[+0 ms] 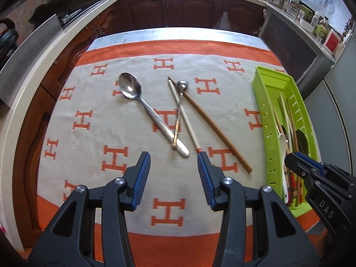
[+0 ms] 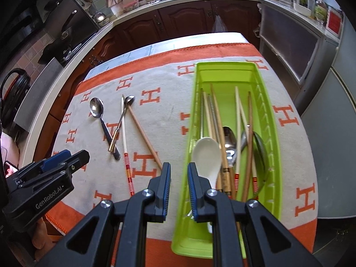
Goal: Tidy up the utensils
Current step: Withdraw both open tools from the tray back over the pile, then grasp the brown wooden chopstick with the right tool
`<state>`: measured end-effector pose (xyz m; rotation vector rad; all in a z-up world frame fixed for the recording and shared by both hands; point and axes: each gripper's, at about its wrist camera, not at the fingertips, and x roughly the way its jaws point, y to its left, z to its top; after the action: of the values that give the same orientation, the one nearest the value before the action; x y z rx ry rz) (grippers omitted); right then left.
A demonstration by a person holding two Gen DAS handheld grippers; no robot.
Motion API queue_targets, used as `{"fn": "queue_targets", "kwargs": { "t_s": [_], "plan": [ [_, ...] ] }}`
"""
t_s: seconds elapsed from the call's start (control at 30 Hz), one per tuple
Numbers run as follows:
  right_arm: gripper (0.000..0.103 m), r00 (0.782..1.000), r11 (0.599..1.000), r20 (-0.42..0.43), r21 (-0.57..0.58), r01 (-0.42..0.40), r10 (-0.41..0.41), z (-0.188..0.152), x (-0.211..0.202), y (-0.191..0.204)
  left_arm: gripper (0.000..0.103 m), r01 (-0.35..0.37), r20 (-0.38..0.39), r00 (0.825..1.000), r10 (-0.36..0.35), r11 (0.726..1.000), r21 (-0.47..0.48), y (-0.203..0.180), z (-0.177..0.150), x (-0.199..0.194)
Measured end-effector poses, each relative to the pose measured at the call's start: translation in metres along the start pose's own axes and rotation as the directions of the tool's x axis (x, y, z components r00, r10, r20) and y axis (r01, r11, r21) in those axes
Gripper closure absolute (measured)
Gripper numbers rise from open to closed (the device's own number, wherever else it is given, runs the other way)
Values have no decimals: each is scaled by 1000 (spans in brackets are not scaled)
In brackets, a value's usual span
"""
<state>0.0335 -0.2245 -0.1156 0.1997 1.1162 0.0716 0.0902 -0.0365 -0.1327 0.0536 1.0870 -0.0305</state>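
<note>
On the towel lie a large steel spoon [image 1: 142, 109] [image 2: 100, 120], a small gold-handled spoon [image 1: 179, 109] [image 2: 121, 122], a white chopstick [image 1: 184, 120] [image 2: 125, 142] with a red-striped end, and a brown chopstick [image 1: 218, 131] [image 2: 144, 138]. The small spoon crosses the white chopstick, its handle resting on the large spoon's handle. My left gripper [image 1: 173, 158] [image 2: 64, 155] is open, just short of these handle ends. The green tray [image 1: 267, 120] [image 2: 224, 65] holds a white ceramic spoon [image 2: 207, 155], metal spoons [image 2: 229, 138] and several chopsticks. My right gripper [image 2: 179, 169] [image 1: 298, 160] hovers over the tray's left wall, narrowly open and holding nothing.
An orange and white H-patterned towel [image 1: 115, 162] covers the table, whose far edge [image 1: 178, 32] faces dark wooden cabinets [image 1: 189, 11]. A counter [image 1: 33, 71] runs along the left. Grey appliances [image 2: 329, 111] stand close on the right.
</note>
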Motion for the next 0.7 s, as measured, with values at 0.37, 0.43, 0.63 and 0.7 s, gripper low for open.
{"fn": "queue_targets", "kwargs": {
  "t_s": [0.37,0.43,0.63,0.7],
  "plan": [
    [88,998,996,-51,-84,-34,30,17,27,39,62,-51,11,999,51,998,-21,40,4,5],
    [88,998,994,-58,-100,-39,33,21,32,45,62,-50,10,999,50,999,-23,45,5,7],
    [84,995,988,-94,-147,-47,33,32,56,61,62,-27,1,1000,28,999,-36,65,8,20],
    [84,994,986,-107,-162,-49,32,36,65,63,62,-20,-7,1000,19,999,-44,70,8,26]
  ]
}}
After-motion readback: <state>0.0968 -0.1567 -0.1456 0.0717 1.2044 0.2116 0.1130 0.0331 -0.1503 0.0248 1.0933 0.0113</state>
